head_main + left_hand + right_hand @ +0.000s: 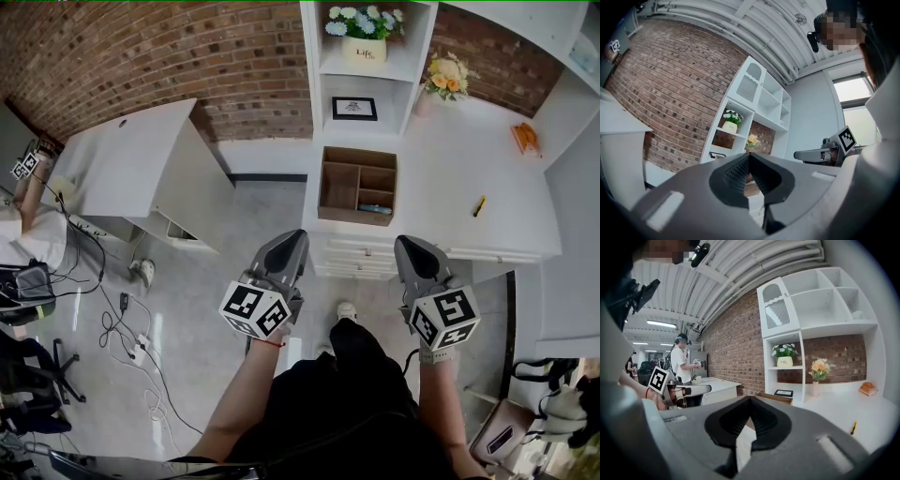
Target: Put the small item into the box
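Observation:
A brown cardboard box (356,185) with several compartments sits open on the white counter (450,169); its edge also shows in the right gripper view (776,398). A small yellow item (479,206) lies on the counter to the right of the box, and appears low at the right in the right gripper view (853,427). My left gripper (296,236) and right gripper (406,244) are held side by side over the floor, short of the counter's front edge. Both are shut with nothing between the jaws (749,154) (750,398).
White drawers (361,258) front the counter. A shelf unit holds a flower pot (364,37) and a framed picture (354,108); a vase of orange flowers (448,80) and an orange object (525,139) stand further back. A white desk (141,159), floor cables (131,328) and another person (28,206) are at left.

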The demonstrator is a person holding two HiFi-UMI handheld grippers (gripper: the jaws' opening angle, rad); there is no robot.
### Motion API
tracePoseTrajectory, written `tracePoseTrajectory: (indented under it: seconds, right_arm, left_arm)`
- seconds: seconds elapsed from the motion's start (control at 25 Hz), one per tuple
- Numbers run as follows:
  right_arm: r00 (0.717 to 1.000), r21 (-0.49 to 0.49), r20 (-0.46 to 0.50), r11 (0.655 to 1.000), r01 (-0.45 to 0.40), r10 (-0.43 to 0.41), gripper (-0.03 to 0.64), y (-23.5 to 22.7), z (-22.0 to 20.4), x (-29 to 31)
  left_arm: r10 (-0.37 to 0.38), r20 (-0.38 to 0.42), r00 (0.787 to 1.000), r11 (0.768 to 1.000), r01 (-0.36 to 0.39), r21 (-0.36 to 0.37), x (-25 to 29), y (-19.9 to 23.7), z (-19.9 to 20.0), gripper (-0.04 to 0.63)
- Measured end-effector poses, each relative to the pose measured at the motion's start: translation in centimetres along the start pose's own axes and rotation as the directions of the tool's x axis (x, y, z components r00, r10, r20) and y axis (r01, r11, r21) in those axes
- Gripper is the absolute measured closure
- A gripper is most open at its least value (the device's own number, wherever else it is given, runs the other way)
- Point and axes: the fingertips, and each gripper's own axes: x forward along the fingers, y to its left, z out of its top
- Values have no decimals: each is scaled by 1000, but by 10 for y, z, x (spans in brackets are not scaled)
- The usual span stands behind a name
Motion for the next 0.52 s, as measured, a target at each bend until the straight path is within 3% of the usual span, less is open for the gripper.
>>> tracePoseTrajectory:
  seconds: [0.52]
  right_arm:
    - [1000, -1, 5, 1000, -31, 31, 614, 2, -3, 8]
  left_arm:
    - [21, -12, 1000, 1000, -21, -9, -1, 2, -6, 592]
